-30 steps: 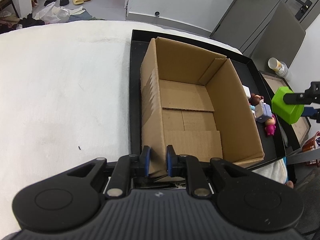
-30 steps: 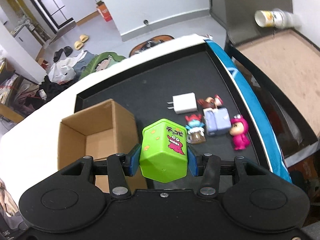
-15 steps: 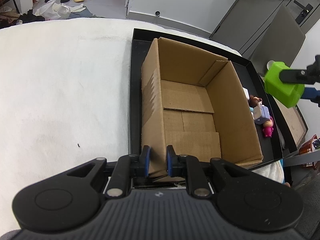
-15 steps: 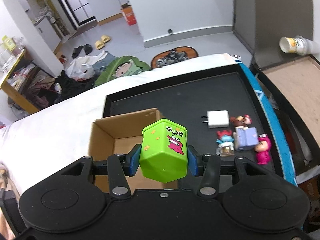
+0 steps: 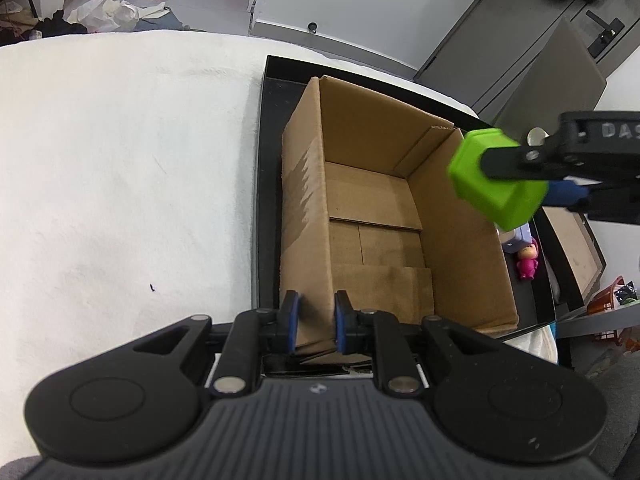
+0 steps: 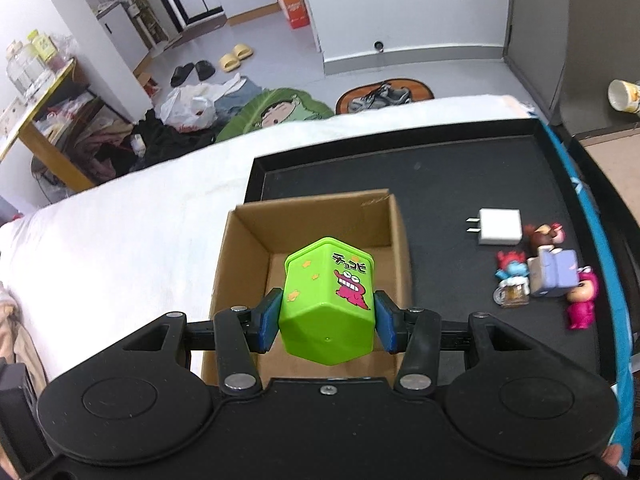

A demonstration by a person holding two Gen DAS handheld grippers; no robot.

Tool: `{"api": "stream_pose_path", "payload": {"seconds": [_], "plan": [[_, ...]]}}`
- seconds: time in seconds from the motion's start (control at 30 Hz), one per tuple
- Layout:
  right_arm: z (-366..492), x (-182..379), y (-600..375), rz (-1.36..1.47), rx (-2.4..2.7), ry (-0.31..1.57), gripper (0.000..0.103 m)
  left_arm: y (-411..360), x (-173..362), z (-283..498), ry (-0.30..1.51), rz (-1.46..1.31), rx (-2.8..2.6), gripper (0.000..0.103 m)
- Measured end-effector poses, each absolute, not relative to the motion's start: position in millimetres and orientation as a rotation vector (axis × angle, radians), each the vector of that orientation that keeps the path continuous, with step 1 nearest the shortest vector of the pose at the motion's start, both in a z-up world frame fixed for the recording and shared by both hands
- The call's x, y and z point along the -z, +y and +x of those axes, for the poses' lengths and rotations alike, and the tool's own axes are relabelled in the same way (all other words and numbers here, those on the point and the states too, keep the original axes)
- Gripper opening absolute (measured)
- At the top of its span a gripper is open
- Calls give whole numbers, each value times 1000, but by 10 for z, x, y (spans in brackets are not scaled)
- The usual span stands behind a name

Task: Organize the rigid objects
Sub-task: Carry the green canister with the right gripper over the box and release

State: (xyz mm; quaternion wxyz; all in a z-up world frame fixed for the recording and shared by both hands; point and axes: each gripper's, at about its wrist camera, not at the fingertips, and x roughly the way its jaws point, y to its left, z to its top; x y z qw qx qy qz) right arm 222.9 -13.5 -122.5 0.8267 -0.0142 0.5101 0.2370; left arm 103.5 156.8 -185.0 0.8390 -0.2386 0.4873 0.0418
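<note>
An open cardboard box [image 5: 384,216] stands in a black tray [image 5: 267,184]; the box also shows in the right wrist view [image 6: 320,232]. My left gripper [image 5: 315,322] is shut on the box's near wall. My right gripper [image 6: 327,314] is shut on a green hexagonal box [image 6: 328,304] with a pink cartoon figure, held in the air over the cardboard box's opening. In the left wrist view the green box [image 5: 496,180] hangs above the cardboard box's right wall.
On the tray [image 6: 440,176] right of the cardboard box lie a white charger [image 6: 500,226] and several small figurines [image 6: 540,276], among them a pink one [image 5: 527,264]. A white cloth [image 5: 120,168] covers the surface at the left. A paper cup [image 6: 624,96] stands at the far right.
My right gripper has carried the green box up and leftward, from over the tray's figurines to above the cardboard box. My left gripper has kept its hold on the box wall.
</note>
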Motion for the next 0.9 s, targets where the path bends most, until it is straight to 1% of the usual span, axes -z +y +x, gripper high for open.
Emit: {"api": "stream_pose_path", "payload": {"seconds": [0.53,0.77,0.9], "plan": [[2242,1653,111,21,-506,1130,47,1589,1891,1047,1030,-520,-51,18],[2317,1644,244,72,-529,1080,48,1610,1910,1044,1029,-530,-45,18],[2352,1661,271,79,-529,1083,49,1624,1920,1037,1028,-539,-43,18]]}}
